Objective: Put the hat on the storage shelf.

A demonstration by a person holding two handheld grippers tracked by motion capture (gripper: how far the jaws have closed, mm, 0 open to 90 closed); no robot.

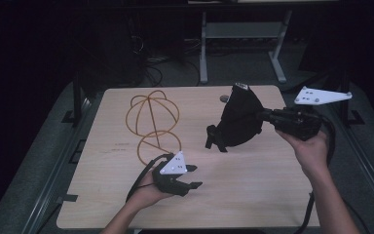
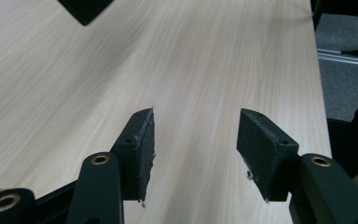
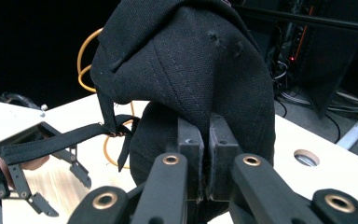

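Observation:
A black cap (image 1: 238,119) hangs above the right half of the wooden table (image 1: 253,195), its strap (image 1: 216,139) dangling toward the surface. My right gripper (image 1: 268,116) is shut on the cap's fabric; in the right gripper view the cap (image 3: 191,60) bulges over the closed pads (image 3: 189,154), and its strap (image 3: 51,142) trails left. My left gripper (image 1: 194,176) stands open low over the front of the table, left of the cap. In the left gripper view its pads (image 2: 140,149) are spread over bare wood. An orange cord (image 1: 152,122) lies coiled at the back left.
A round hole (image 1: 223,99) sits in the tabletop near the back edge, behind the cap. Metal frame legs (image 1: 203,48) and cables stand on the floor beyond the table. Dark rails run along both sides of the table.

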